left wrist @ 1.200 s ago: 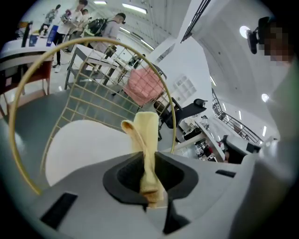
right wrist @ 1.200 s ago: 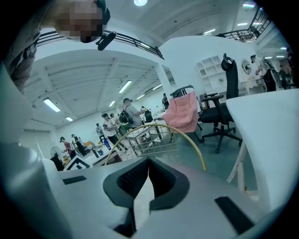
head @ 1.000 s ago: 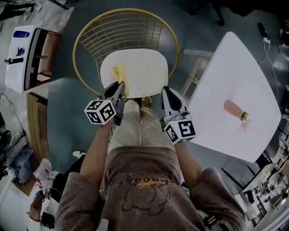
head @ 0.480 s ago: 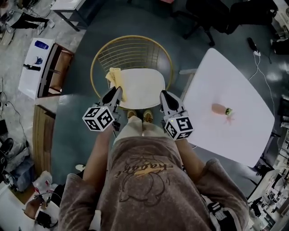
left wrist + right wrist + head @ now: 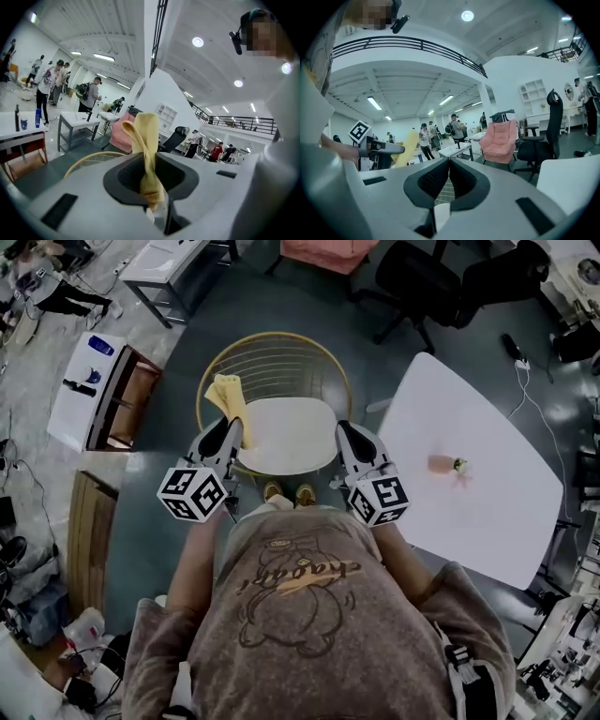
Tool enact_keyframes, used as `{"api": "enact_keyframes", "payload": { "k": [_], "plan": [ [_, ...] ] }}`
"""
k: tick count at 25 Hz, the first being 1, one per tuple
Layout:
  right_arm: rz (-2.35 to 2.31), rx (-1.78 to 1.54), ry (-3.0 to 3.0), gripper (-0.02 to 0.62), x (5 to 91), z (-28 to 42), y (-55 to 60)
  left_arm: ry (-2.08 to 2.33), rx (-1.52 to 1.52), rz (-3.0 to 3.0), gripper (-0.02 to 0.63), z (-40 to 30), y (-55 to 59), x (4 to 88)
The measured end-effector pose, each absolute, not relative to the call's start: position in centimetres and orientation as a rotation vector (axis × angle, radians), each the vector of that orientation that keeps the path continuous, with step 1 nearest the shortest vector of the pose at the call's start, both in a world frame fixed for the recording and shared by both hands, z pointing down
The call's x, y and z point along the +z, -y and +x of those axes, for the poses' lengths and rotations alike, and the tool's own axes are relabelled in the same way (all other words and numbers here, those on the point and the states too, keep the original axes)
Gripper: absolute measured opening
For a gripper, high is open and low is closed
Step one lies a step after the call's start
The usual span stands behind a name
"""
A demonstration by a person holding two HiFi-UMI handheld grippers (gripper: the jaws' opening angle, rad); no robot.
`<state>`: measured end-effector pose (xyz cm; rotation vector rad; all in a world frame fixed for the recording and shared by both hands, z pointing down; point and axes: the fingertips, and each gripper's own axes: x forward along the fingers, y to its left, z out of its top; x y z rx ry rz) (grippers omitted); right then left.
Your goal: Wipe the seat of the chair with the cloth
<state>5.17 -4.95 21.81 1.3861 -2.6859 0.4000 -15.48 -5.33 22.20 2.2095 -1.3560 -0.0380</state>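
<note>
A round gold-wire chair (image 5: 274, 362) with a white seat (image 5: 287, 433) stands below me in the head view. My left gripper (image 5: 232, 427) is shut on a yellow cloth (image 5: 228, 397), which hangs over the seat's left side. In the left gripper view the cloth (image 5: 147, 150) sticks up out of the closed jaws. My right gripper (image 5: 343, 431) hovers at the seat's right edge, shut with nothing in it. In the right gripper view its jaws (image 5: 448, 161) meet, and the left gripper with the cloth (image 5: 406, 149) shows at the left.
A white table (image 5: 469, 456) stands to the right with a small pink object (image 5: 444, 464) on it. A wooden shelf unit (image 5: 108, 395) is at the left, office chairs (image 5: 441, 282) beyond. The person's shoes (image 5: 289, 493) are at the seat's front. People stand far off.
The view has risen and pulled back from the chair. The cloth, which lay on the seat, now hangs lifted in my left gripper at the seat's left side. Both grippers rose with me.
</note>
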Motion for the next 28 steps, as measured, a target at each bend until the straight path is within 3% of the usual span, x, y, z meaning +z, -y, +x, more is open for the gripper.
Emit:
{"api": "enact_keyframes", "payload": {
  "k": [8,28],
  "plan": [
    [1.448,0.330,2.699,0.028,18.7,6.2,3.2,1.405,0.049,2.352,0.075,-15.8,3.3,19.1],
    [1.562,0.261,2.652,0.028,20.7,6.0,4.6,1.529,0.059,2.443,0.075,-15.3,3.5,21.1]
  ]
}}
